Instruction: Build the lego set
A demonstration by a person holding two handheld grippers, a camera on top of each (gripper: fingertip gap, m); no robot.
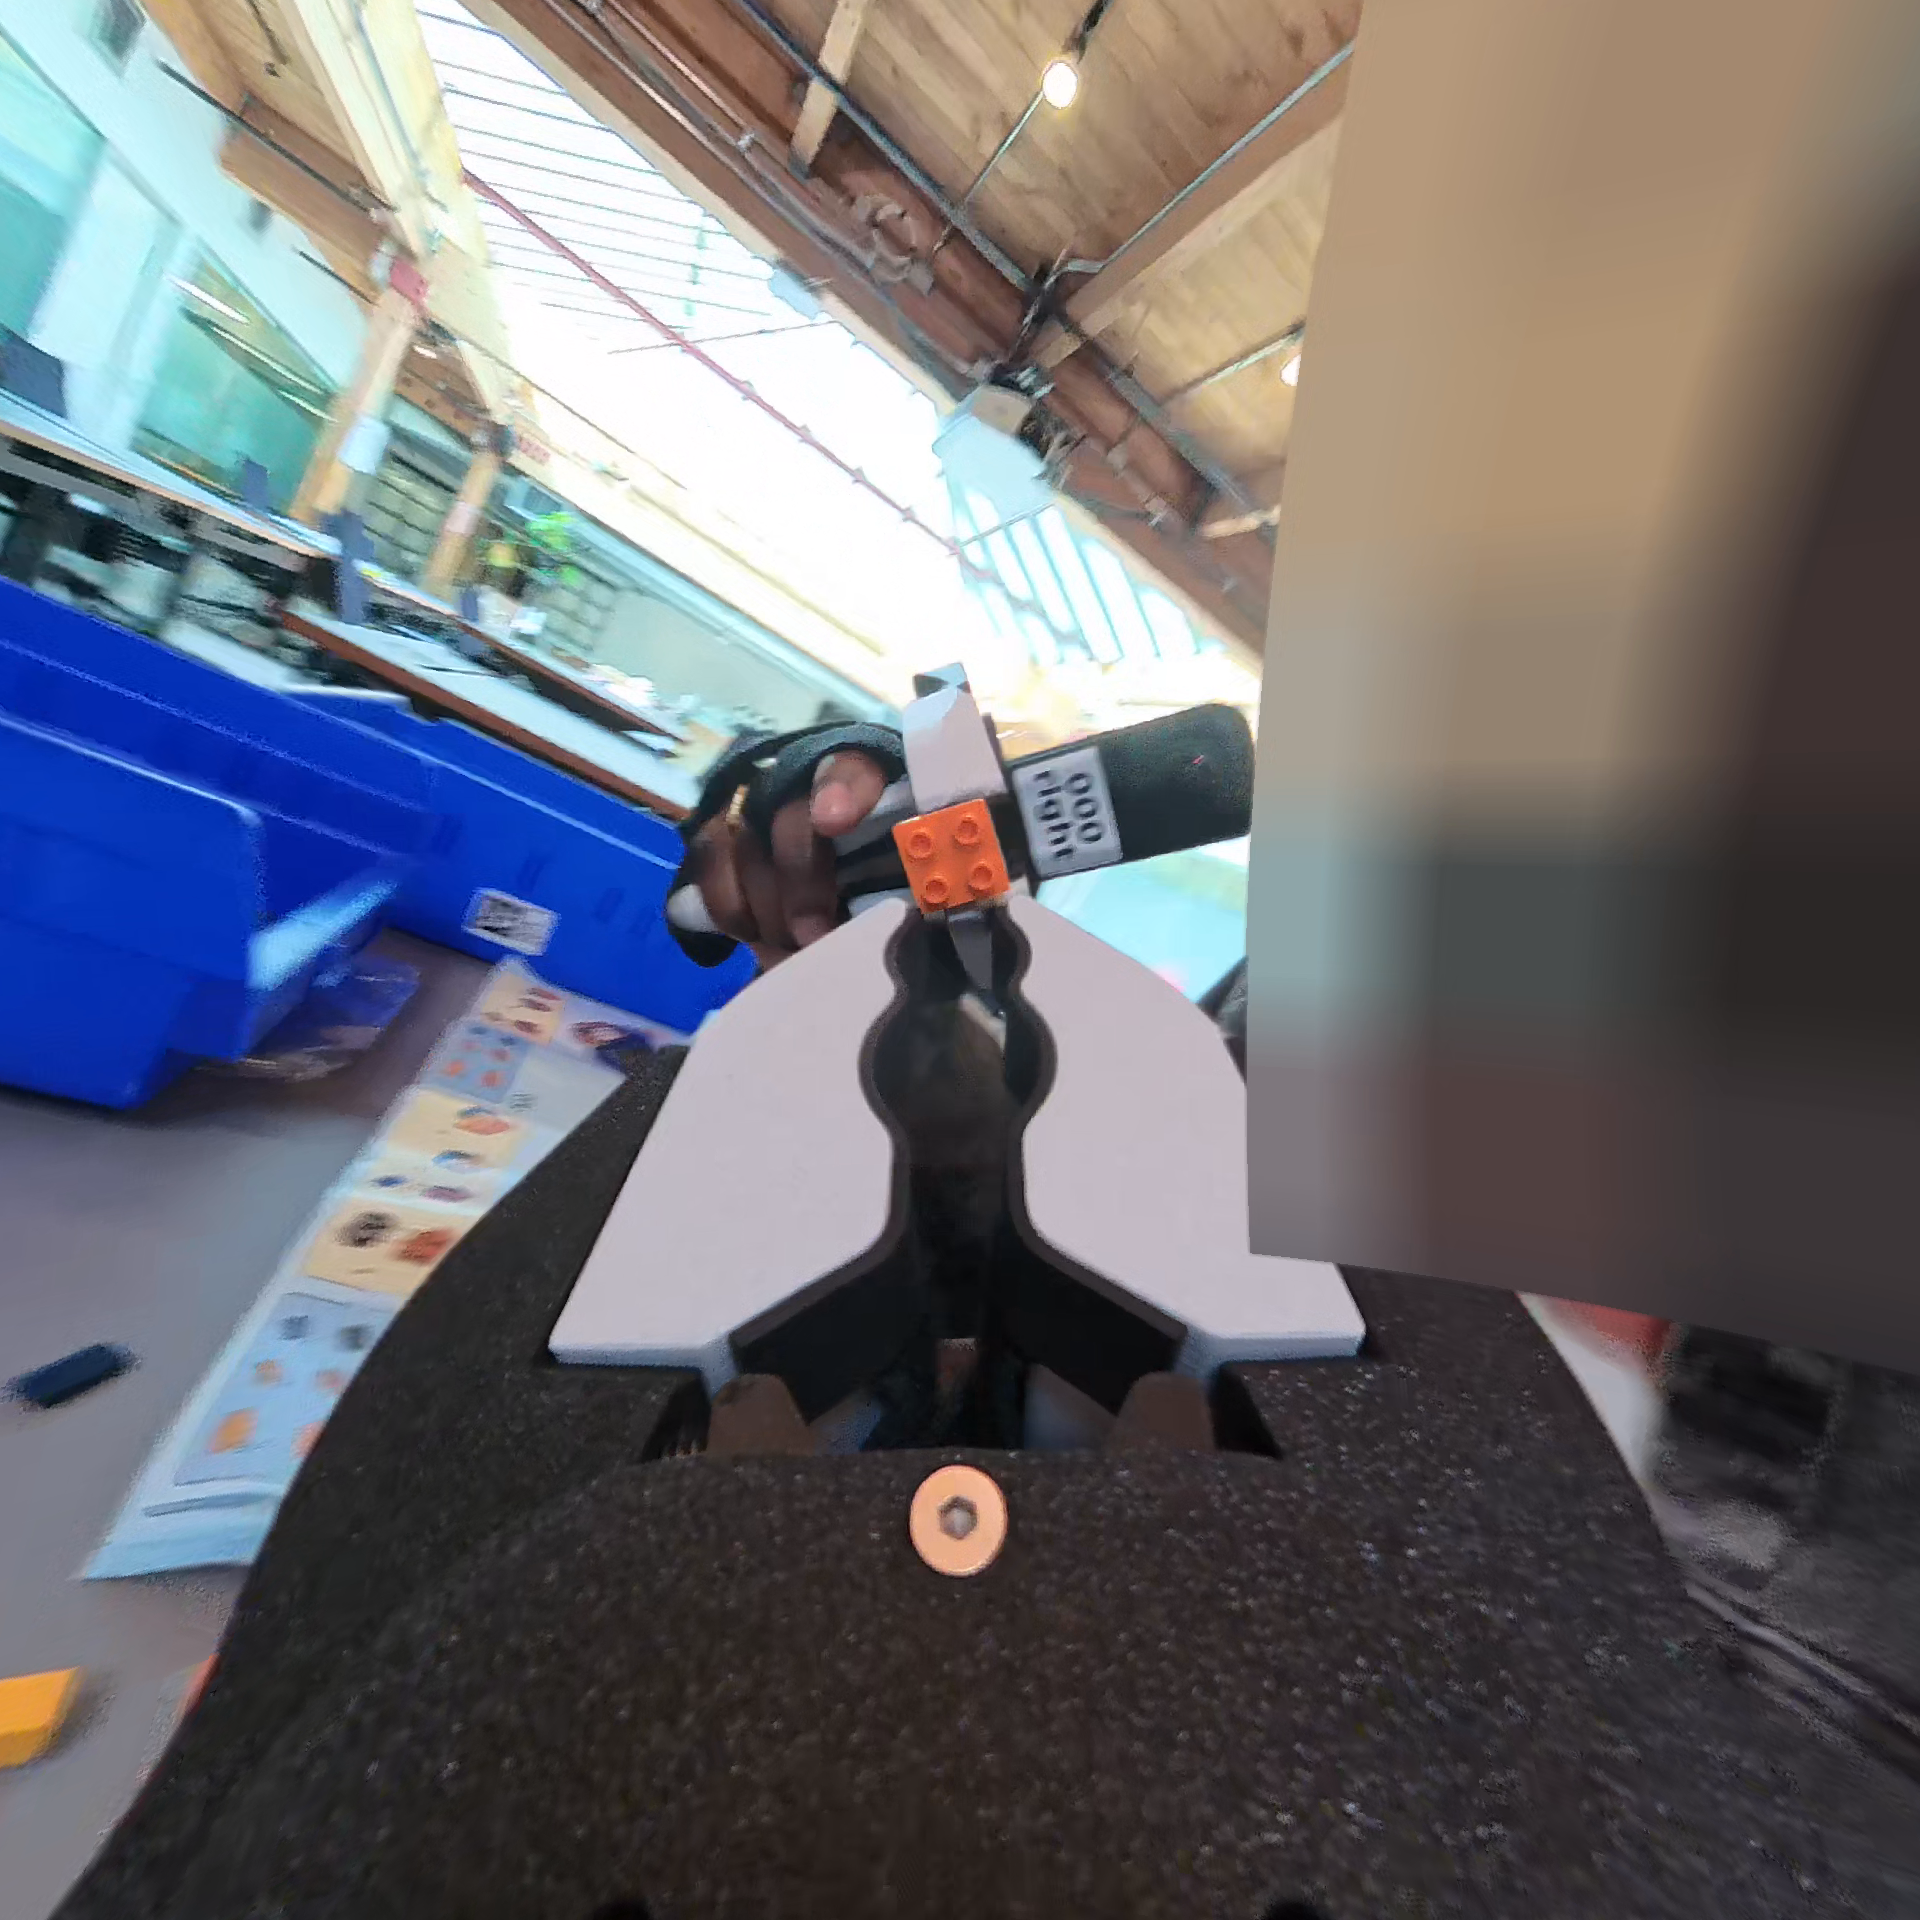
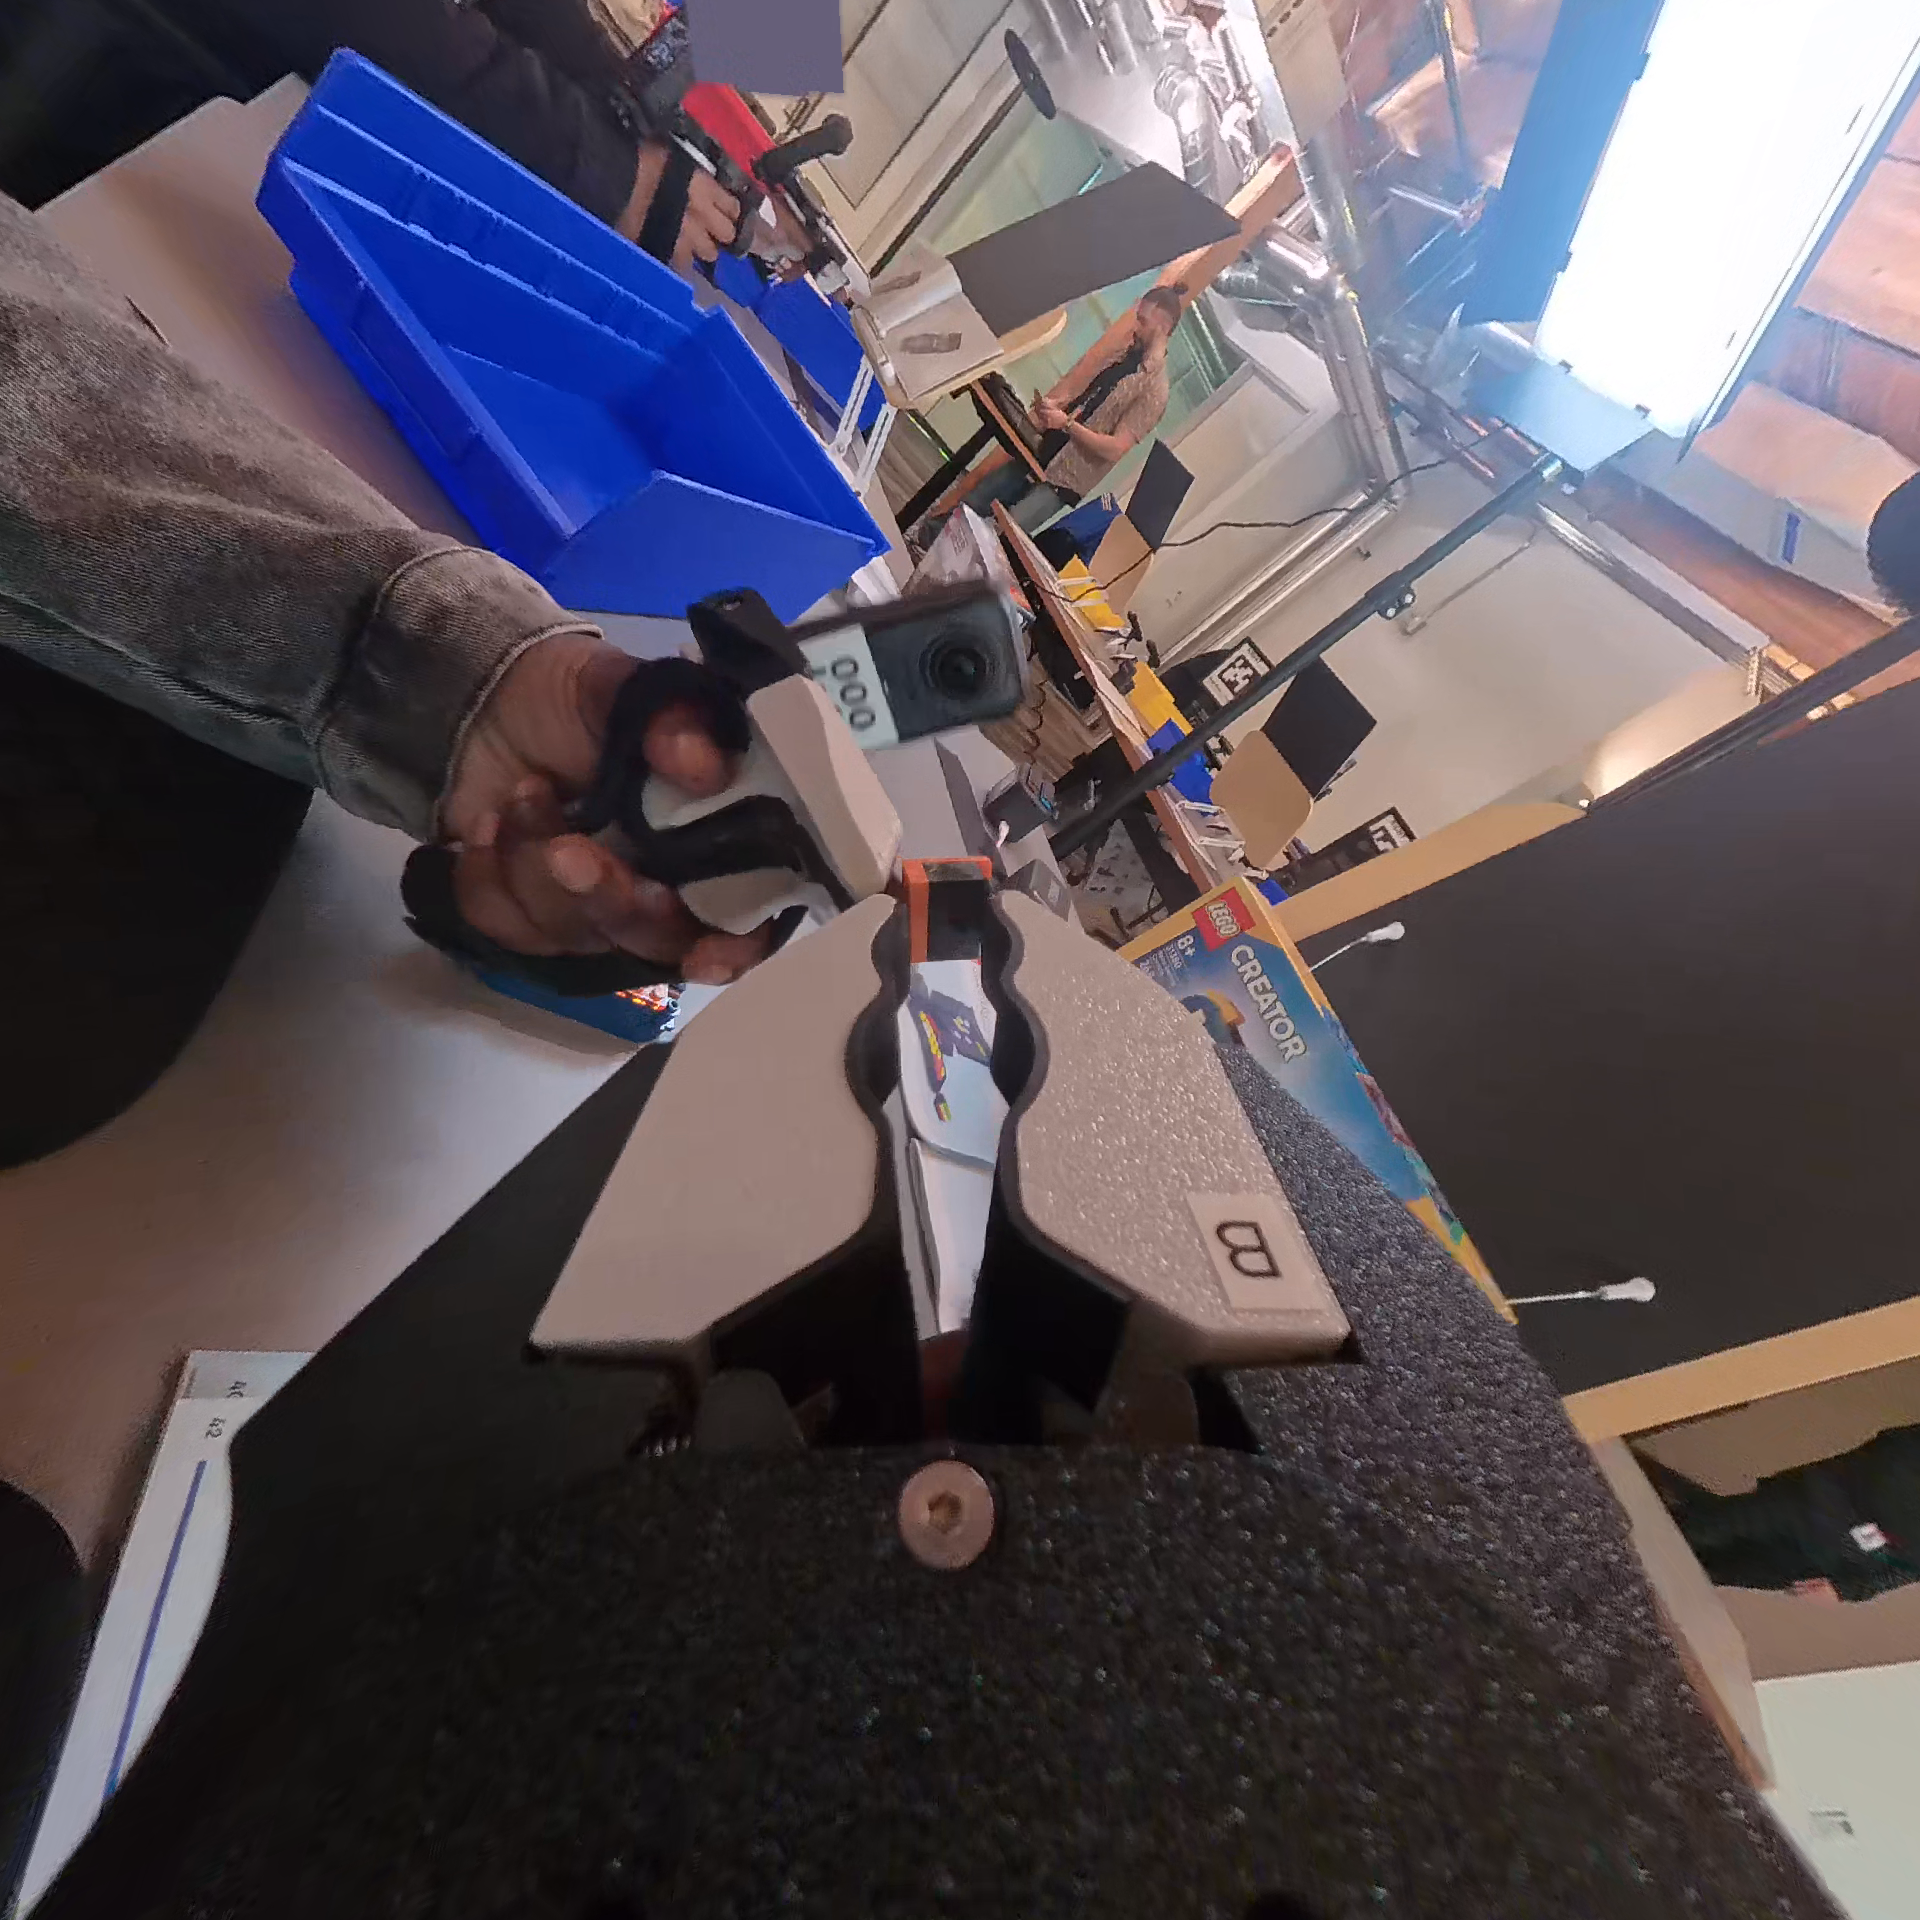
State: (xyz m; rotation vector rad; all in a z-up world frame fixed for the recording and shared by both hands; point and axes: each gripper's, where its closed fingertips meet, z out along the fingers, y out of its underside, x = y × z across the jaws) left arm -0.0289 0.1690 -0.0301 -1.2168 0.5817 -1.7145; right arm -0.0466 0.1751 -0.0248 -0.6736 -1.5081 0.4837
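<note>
Both grippers meet in the air above the table. In the left wrist view an orange two-by-two brick (image 1: 954, 857) faces me with its studs, and its lower edge sits between the tips of my left gripper (image 1: 961, 920). A grey finger (image 1: 951, 743) of the right gripper lies against its upper edge. In the right wrist view my right gripper (image 2: 943, 914) is shut on the same piece (image 2: 914, 925), seen edge-on as orange with a black part beside it. A finger (image 2: 821, 790) of the left gripper reaches it from the left.
Blue bins (image 1: 208, 831) stand on the table and also show in the right wrist view (image 2: 540, 364). An instruction booklet (image 1: 416, 1143), a dark loose piece (image 1: 73, 1371) and a yellow piece (image 1: 31, 1714) lie on the table. A toy box (image 2: 1320, 1049) leans by a black board (image 2: 1662, 1039). Only a small space, under 4 cm, lies between the two pairs of fingers.
</note>
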